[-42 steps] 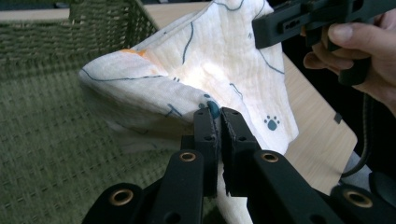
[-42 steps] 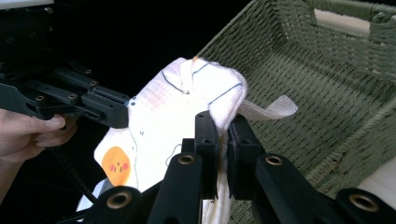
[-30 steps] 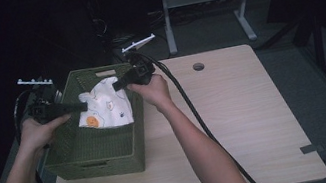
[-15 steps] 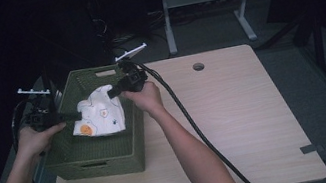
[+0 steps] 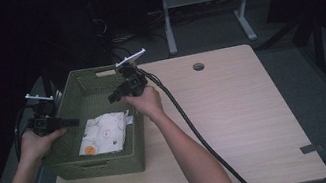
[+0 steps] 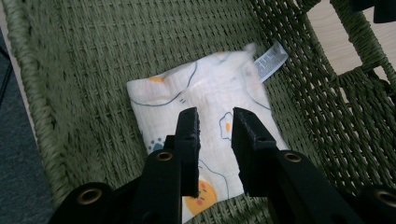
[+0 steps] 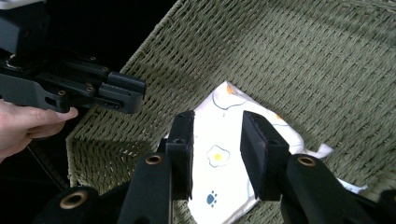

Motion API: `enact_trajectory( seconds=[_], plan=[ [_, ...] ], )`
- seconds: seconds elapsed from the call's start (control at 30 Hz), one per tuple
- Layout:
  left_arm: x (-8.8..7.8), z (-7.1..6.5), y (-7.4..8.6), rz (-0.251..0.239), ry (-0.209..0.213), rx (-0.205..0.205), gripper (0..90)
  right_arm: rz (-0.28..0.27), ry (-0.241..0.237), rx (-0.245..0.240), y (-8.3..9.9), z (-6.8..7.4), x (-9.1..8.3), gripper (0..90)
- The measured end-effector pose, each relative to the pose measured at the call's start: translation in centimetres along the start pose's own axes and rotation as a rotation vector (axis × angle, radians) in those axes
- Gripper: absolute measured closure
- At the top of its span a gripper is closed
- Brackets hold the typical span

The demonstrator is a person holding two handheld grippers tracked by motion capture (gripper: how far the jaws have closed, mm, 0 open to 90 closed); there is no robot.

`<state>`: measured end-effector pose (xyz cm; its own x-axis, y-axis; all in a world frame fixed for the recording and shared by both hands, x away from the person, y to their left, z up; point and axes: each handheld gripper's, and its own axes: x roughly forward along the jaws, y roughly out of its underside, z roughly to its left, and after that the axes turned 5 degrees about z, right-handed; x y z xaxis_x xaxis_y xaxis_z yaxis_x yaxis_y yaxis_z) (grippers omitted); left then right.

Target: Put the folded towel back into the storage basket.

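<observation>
A folded white cloth printed with fried eggs lies flat on the floor of a green woven basket. My left gripper hovers over the basket's left rim, pointing inward. My right gripper hangs over the basket's far right side. Both pairs of jaws have just been opening and stand apart with nothing between them. In the left gripper view the cloth lies below the open left gripper. In the right gripper view the cloth lies under the open right gripper, with the left gripper beyond.
The basket stands on the left part of a light wooden table with a round cable hole. A thick black cable trails from the right gripper along the forearm. Dark floor and a desk frame lie beyond.
The cloth hung bunched between both grippers above the basket; now it lies flat on the basket floor. Both grippers have let go and opened, and have sunk and drawn apart.
</observation>
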<state>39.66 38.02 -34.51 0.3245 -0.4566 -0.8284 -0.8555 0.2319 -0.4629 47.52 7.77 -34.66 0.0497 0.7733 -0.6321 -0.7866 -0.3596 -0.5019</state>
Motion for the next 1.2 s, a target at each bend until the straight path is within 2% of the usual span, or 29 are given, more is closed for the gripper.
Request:
enact_trajectory(
  seconds=[0.27,0.5,0.8,0.97,1.03,1.2],
  plan=[
    [-0.1,-0.7,0.2,-0.023,0.033,0.005,73.2,-0.001,-0.007,-0.011,0.5,0.1,-0.6,65.2],
    [-0.3,-1.5,0.0,-0.038,0.046,0.018,73.2,-0.016,-0.022,-0.009,1.1,-0.5,-1.6,65.2],
    [-1.1,-2.8,0.0,-0.069,0.064,0.040,69.7,-0.070,-0.042,-0.025,1.5,-0.4,-4.5,63.3],
    [-1.3,-3.4,-0.2,-0.088,0.081,0.041,68.3,-0.074,-0.045,-0.032,1.8,-0.4,-5.6,61.9],
    [-1.3,-3.9,-0.3,-0.088,0.084,0.053,67.4,-0.092,-0.044,-0.028,2.1,-0.7,-6.6,61.3],
    [-1.3,-5.1,-0.5,-0.095,0.093,0.067,65.3,-0.109,-0.038,-0.021,2.6,-1.2,-7.7,59.4]
  ],
)
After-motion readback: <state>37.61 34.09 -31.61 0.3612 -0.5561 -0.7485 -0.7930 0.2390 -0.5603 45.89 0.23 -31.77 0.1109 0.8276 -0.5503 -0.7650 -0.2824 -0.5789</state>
